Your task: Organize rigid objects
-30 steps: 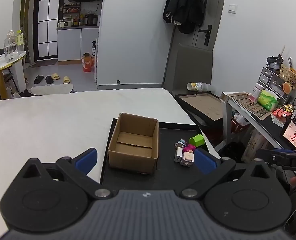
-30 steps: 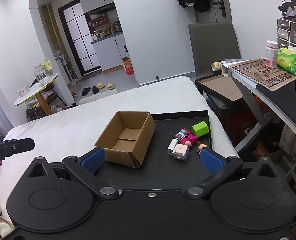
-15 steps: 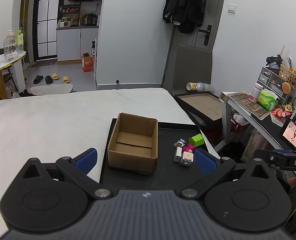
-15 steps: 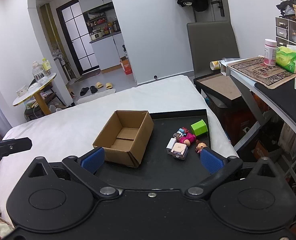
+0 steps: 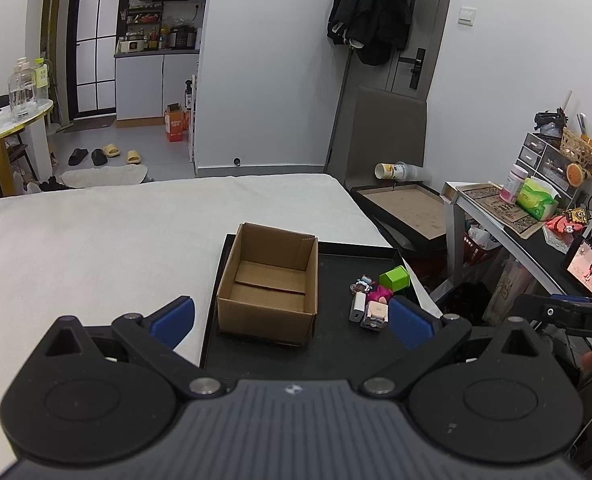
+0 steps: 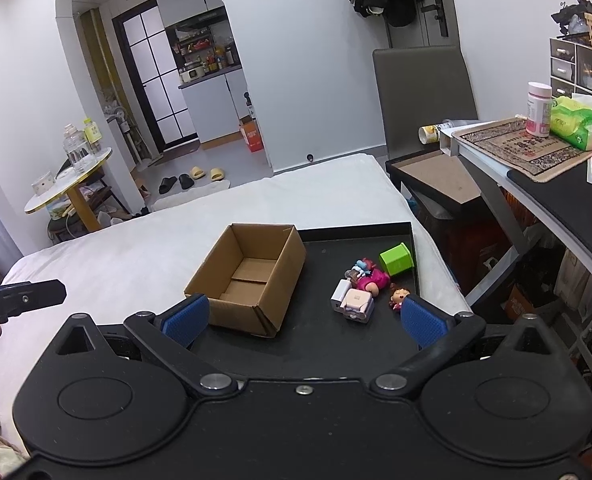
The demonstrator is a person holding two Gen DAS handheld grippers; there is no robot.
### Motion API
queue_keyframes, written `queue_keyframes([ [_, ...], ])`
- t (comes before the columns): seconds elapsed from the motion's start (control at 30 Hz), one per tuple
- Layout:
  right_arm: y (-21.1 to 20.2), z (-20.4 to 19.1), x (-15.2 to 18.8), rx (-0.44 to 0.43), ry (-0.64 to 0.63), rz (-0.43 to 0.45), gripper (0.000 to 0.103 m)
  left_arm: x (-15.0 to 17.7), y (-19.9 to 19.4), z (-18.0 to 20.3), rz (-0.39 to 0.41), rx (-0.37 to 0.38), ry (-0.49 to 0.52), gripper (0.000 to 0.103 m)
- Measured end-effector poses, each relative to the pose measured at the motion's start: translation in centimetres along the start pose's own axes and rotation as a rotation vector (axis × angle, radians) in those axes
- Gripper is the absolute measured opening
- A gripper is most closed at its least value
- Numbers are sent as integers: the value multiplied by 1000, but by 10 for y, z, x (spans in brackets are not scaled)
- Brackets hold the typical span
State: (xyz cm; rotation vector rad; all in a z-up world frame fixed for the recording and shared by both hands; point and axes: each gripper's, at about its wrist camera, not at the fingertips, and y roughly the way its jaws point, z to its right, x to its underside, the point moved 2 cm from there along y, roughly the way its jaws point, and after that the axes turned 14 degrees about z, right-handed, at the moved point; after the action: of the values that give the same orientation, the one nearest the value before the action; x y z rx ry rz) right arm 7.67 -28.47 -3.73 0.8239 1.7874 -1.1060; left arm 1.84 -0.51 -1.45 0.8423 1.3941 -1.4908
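Hiding behind pad (image 5: 410, 322): small doll (image 6: 398, 295).

Black hand-held gripper (image 5: 289, 318), blue ribbed pads (image 5: 410, 322)

I see an open cardboard box (image 6: 251, 276), empty, upright on the black tray (image 6: 324, 344). To its right I note a loose cluster: a tilted green cube (image 6: 395, 259), a pink doll (image 6: 370, 278) lying down, a white charger (image 6: 339, 291), a pale blocky toy (image 6: 358, 304) and a small red-haired figurine (image 6: 398, 295).
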Motion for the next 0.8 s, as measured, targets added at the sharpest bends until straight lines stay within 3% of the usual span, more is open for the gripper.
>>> queue_keyframes([
  [0.8, -2, -2, -2, -3, -11, 1, 103, 2, -2, -7, 1, 2, -5, 102],
])
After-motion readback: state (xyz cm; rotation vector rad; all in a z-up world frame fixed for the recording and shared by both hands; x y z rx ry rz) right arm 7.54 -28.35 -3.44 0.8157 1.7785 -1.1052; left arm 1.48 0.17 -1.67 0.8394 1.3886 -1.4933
